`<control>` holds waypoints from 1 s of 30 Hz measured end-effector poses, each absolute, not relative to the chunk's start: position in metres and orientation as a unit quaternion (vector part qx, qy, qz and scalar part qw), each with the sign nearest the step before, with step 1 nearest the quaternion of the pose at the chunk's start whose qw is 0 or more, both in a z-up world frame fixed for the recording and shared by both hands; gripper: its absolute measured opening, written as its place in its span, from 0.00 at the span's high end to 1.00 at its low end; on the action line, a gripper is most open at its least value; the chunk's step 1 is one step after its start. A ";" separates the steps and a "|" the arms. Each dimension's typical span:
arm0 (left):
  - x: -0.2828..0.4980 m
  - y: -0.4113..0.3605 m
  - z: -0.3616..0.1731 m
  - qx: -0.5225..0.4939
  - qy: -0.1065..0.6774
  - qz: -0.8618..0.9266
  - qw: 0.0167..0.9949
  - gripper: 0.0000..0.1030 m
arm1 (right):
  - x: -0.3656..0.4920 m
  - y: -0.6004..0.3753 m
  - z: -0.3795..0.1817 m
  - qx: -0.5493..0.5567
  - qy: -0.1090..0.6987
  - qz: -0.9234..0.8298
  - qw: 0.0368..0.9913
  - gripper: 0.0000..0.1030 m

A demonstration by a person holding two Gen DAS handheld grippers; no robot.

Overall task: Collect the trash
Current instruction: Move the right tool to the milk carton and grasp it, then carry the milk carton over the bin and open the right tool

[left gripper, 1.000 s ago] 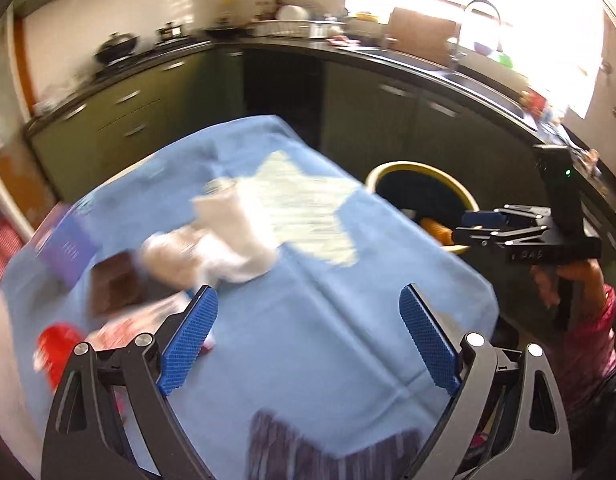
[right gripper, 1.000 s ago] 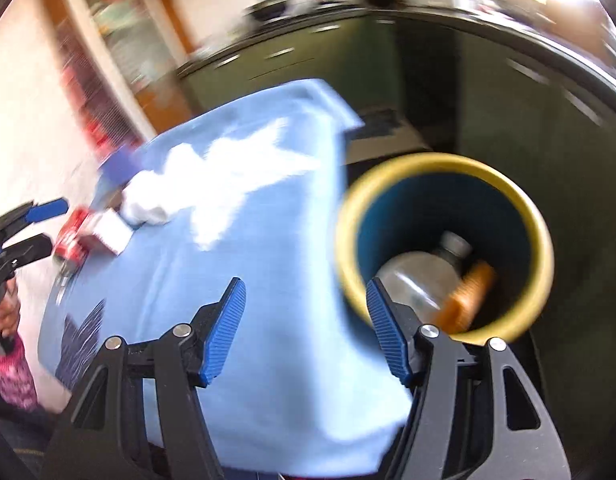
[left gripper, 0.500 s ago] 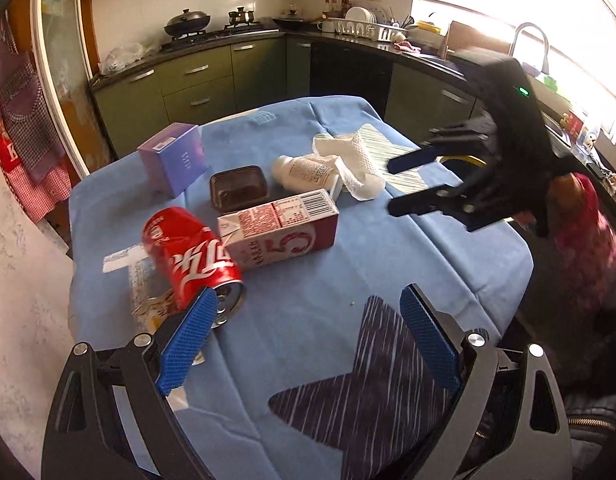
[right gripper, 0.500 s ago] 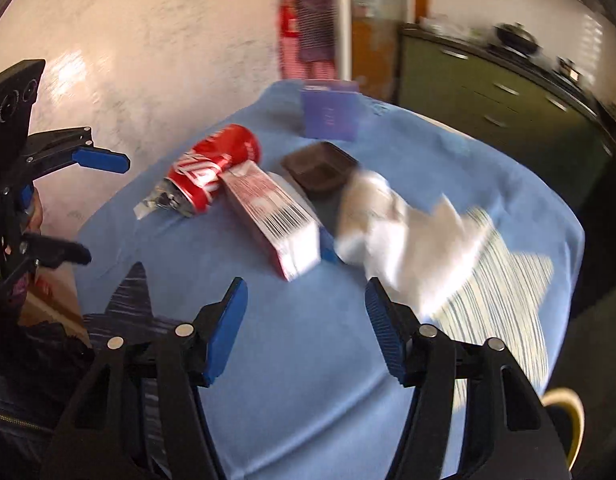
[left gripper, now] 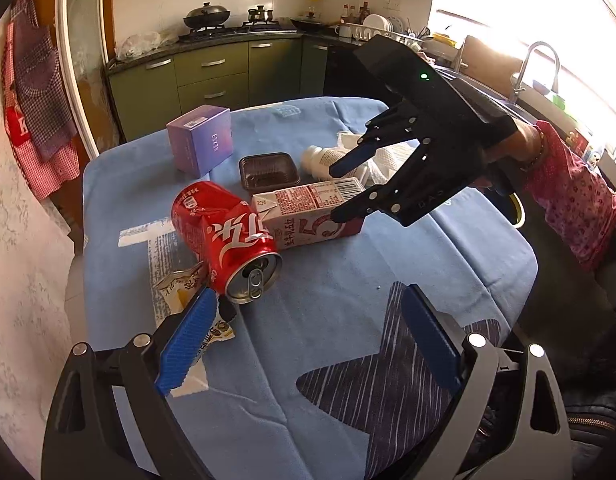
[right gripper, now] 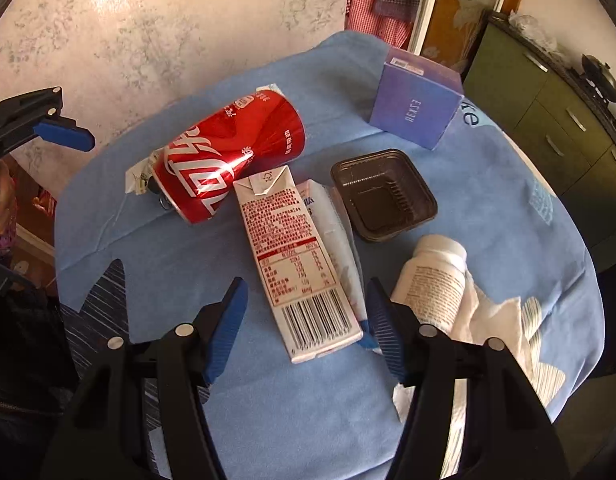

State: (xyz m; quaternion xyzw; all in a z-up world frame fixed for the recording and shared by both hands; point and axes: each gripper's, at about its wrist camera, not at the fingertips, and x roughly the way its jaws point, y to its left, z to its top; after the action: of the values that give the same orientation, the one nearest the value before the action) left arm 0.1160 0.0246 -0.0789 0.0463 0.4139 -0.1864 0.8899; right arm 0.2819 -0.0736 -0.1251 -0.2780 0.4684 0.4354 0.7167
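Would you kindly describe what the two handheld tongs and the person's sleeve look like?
Both tongs, left and right, have black frames with silver rivets and ribbed blue pads. The right tongs' black housing carries a small green light. The person's sleeve is pink with a small floral print.

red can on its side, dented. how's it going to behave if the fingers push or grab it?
The red can lies on its side, so a push will probably roll it, unevenly given the dent. Its tab end is open and the wall creased: likely empty, light, and apt to crumple further under a squeeze. The glossy skin may slip; it also touches the milk carton.
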 end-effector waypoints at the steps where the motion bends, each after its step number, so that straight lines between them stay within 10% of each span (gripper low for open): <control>1: 0.116 0.026 -0.080 0.044 0.414 -0.187 0.890 0.11 | 0.283 -0.071 -0.127 -0.279 0.472 0.438 0.713 0.43; 30: 0.114 0.020 -0.089 0.047 0.422 -0.187 0.886 0.11 | 0.265 -0.058 -0.141 -0.284 0.465 0.438 0.715 0.66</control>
State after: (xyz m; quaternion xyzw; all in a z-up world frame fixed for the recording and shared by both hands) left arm 0.1135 0.0202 -0.0885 0.0473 0.4217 -0.1869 0.8860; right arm 0.2648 -0.0578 -0.1412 -0.2844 0.4651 0.4384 0.7146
